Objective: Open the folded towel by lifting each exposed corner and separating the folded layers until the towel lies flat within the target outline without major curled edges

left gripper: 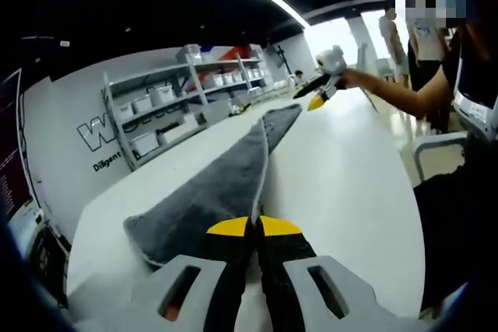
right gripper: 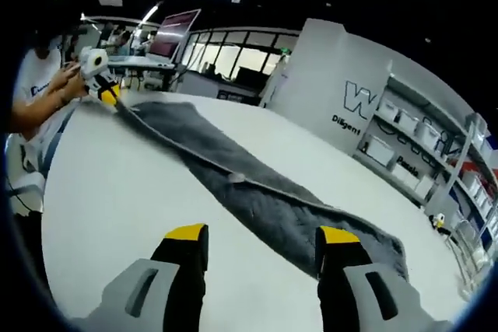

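Left tongs: our left gripper (left gripper: 254,227) has its yellow tips pressed together on the near edge of the towel (left gripper: 226,184). It is pinching the cloth.

Right tongs: our right gripper (right gripper: 263,240) has its jaws wide apart with nothing in them. It hangs just over the table (right gripper: 117,192), beside the towel's other end.

Where the towel is: the grey towel (right gripper: 257,192) lies on the white table in one long strip, still folded along its length.

Which way it runs: its long line goes from one of our tongs to the other. We hold one end, and the free end sits right by the open right jaws, so the right side is nearer to that corner.

Edges: the fold's top edge looks raised in a thin ridge along the strip.

Room to move: we see bare table on both sides of the strip, so the layers have space to open. Shelves (left gripper: 179,99) stand well away behind.
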The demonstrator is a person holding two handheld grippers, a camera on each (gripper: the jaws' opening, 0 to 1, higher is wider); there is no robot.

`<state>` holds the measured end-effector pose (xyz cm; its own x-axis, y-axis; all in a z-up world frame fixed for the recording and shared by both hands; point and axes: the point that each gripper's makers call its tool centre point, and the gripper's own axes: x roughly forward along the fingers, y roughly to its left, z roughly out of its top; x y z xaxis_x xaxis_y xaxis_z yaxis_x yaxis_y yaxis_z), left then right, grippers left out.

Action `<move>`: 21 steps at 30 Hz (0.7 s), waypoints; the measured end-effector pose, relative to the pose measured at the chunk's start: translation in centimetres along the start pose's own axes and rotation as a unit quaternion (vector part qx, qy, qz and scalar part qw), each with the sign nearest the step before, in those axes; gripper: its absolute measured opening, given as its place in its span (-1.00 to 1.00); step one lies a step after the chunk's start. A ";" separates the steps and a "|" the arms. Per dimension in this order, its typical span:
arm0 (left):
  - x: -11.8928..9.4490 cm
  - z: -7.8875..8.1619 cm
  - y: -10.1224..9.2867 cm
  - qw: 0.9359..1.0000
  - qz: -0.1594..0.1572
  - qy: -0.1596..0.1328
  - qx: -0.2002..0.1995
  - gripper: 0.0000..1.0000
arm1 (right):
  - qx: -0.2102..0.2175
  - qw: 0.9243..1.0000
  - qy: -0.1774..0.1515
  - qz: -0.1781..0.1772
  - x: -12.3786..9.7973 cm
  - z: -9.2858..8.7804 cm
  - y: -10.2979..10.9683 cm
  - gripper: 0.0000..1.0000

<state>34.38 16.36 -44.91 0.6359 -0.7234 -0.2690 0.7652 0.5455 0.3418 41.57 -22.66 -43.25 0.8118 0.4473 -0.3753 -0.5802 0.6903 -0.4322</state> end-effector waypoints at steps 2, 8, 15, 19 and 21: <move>-0.1 0.0 0.0 1.000 0.002 -0.001 -0.001 -0.94 | -0.023 1.000 0.003 -0.009 0.5 0.3 -0.6 -0.01; -0.1 0.1 0.3 1.000 0.004 -0.004 -0.002 -0.94 | -0.065 0.997 0.019 -0.023 3.0 0.8 -2.4 -0.28; -0.2 0.3 0.3 1.000 0.005 -0.005 0.000 -0.94 | -0.123 0.991 0.050 -0.030 6.2 0.3 -3.7 -0.36; -0.3 0.3 0.4 1.000 0.007 -0.006 0.001 -0.94 | -0.136 0.989 0.058 -0.031 7.4 0.1 -3.9 -0.42; -0.3 0.3 0.5 1.000 0.009 -0.006 0.000 -0.94 | -0.146 0.987 0.067 -0.029 8.2 -0.1 -4.1 -0.47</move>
<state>34.54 16.67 -44.40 0.6490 -0.7181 -0.2513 0.7531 0.5594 0.3463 50.54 -21.85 -44.59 0.8397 0.3198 -0.4390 -0.5430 0.5110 -0.6664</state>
